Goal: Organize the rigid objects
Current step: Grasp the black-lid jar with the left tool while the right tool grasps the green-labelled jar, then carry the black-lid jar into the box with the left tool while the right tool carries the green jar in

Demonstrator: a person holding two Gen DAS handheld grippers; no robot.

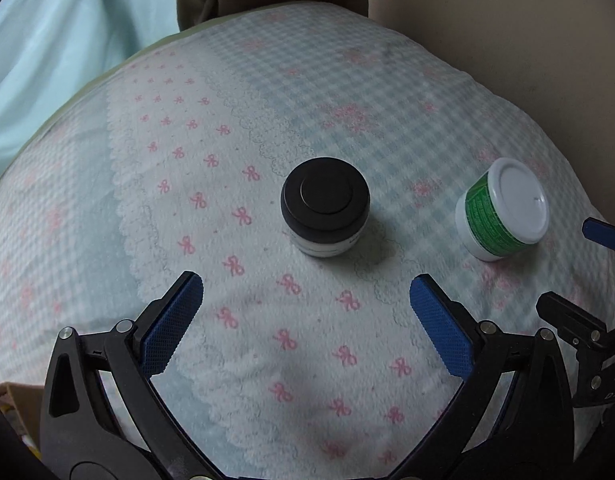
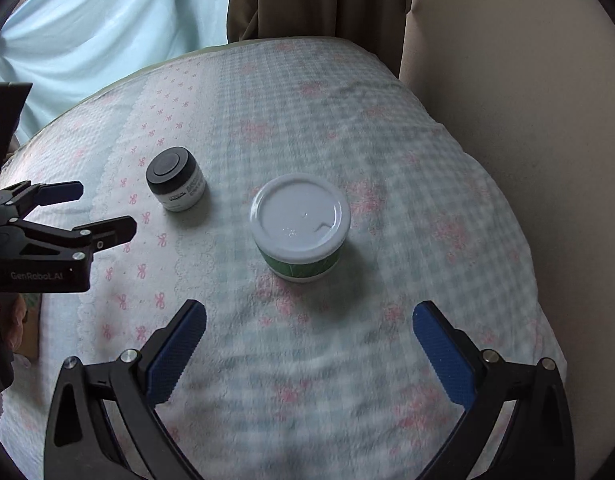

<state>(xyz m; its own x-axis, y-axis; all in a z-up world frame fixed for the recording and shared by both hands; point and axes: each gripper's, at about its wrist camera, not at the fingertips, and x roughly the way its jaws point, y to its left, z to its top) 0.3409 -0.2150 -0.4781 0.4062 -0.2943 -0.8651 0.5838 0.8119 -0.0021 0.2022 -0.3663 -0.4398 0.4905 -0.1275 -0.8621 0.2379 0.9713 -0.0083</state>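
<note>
We see two small round jars standing upright on a bed covered with a soft blanket (image 1: pixel 235 128) printed in pale blue check with pink bows and white lace bands. The black-lidded jar (image 1: pixel 325 212) has a white body with dark lettering too blurred to read; it sits near the middle of the bed, on the boundary between the bow-printed band and the checked part. The white-lidded jar (image 2: pixel 301 226) has a green label around a white body and stands apart from the first jar, nearer the bed's right edge, where a beige wall (image 2: pixel 527 80) runs alongside. Neither jar touches the other or any gripper. Our left gripper (image 1: pixel 307 292) hovers just short of the black-lidded jar, its blue ribbed jaws spread wide with nothing between them. Our right gripper (image 2: pixel 309 318) hovers just short of the white-lidded jar, its jaws likewise spread wide and holding nothing. In the right wrist view the left gripper also shows from the side, at the bed's left edge, level with the black-lidded jar. Beyond the far edge of the bed hang a pale blue cloth (image 2: pixel 107 28) and a dark brown curtain (image 2: pixel 315 0).
</note>
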